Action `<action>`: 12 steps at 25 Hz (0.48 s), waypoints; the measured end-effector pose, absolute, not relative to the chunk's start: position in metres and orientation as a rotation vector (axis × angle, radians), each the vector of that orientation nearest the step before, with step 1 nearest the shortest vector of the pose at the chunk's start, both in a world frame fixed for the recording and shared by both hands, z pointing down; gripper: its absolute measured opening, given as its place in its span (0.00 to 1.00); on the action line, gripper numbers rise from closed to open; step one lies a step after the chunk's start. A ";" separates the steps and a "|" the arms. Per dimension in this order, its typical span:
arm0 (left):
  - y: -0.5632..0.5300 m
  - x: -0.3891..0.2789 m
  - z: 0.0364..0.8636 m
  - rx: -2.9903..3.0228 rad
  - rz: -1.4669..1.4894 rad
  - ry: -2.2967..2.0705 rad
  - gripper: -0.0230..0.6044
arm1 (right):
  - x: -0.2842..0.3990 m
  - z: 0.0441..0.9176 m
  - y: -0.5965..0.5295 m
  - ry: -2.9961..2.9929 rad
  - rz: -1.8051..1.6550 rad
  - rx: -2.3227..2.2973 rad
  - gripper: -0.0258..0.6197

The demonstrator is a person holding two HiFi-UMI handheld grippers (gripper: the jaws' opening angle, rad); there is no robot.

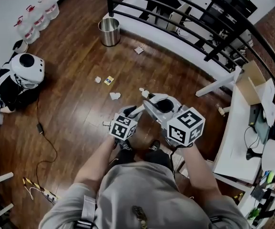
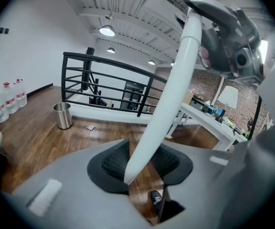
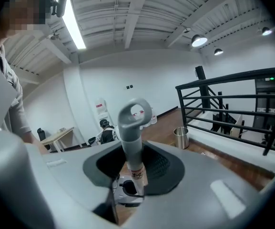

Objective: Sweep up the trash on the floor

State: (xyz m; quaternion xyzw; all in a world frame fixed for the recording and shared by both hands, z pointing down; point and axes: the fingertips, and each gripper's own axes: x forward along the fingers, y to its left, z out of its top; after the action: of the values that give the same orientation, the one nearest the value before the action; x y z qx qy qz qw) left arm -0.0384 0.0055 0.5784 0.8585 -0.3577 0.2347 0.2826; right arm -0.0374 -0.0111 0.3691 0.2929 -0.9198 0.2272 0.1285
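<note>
The trash (image 1: 115, 96), mostly crumpled paper scraps, lies scattered on the wooden floor (image 1: 70, 113) just ahead of your feet, with a metal bin (image 1: 109, 31) beyond it. Your left gripper (image 2: 142, 165) pinches a white handle (image 2: 175, 80). Your right gripper (image 3: 133, 168) clamps a grey handle (image 3: 131, 137). You hold both up before you, probably to bring sweeping tools to the scraps.

Three water bottles (image 1: 37, 17), one steel bin (image 1: 109, 32), one panda figure (image 1: 25, 70), about five trash scraps (image 1: 115, 96) on floor.
</note>
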 end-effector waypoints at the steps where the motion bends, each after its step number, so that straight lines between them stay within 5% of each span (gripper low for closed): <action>1: 0.001 -0.048 0.583 2.291 0.638 -0.965 0.25 | -0.047 0.374 -0.015 -2.671 0.662 0.832 0.20; 12: -0.068 -0.118 0.625 2.177 0.685 -1.034 0.25 | -0.116 0.416 -0.088 -2.657 0.689 0.688 0.20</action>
State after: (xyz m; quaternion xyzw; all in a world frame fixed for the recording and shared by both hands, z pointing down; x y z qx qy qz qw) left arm -0.1184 -0.0682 0.6247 0.8254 -0.3920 0.2598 0.3124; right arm -0.1161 -0.0884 0.4158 0.2402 -0.9275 0.2404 0.1555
